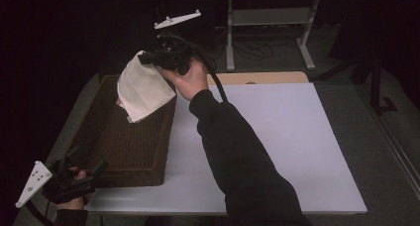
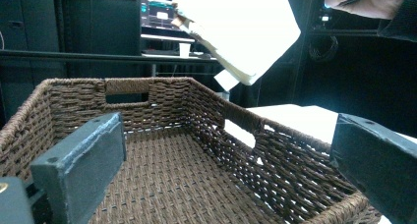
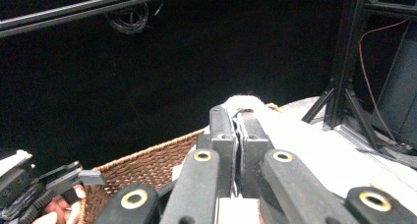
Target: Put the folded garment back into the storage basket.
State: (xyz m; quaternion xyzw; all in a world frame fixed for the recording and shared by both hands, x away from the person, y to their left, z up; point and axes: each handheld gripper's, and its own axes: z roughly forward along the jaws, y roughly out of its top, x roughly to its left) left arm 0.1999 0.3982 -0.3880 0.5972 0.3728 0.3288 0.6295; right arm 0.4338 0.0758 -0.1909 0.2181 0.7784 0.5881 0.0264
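Note:
A folded white cloth (image 1: 143, 89) hangs above the far end of a brown wicker basket (image 1: 124, 146). My right gripper (image 1: 146, 58) is shut on the cloth's top edge, up in the air. In the right gripper view the jaws are pressed together on the cloth (image 3: 243, 102), with my right gripper (image 3: 238, 118) over the basket rim (image 3: 147, 162). My left gripper (image 1: 89, 159) sits at the basket's near left corner, open. In the left gripper view its jaws (image 2: 226, 135) stand wide apart before the basket wall (image 2: 162, 98), and the cloth (image 2: 241, 32) dangles above.
The basket lies on the left part of a white table (image 1: 277, 137). A wooden board (image 1: 262, 78) lies along the table's far edge. Behind it stands a metal frame (image 1: 267, 18) with cables on the floor. The surroundings are dark.

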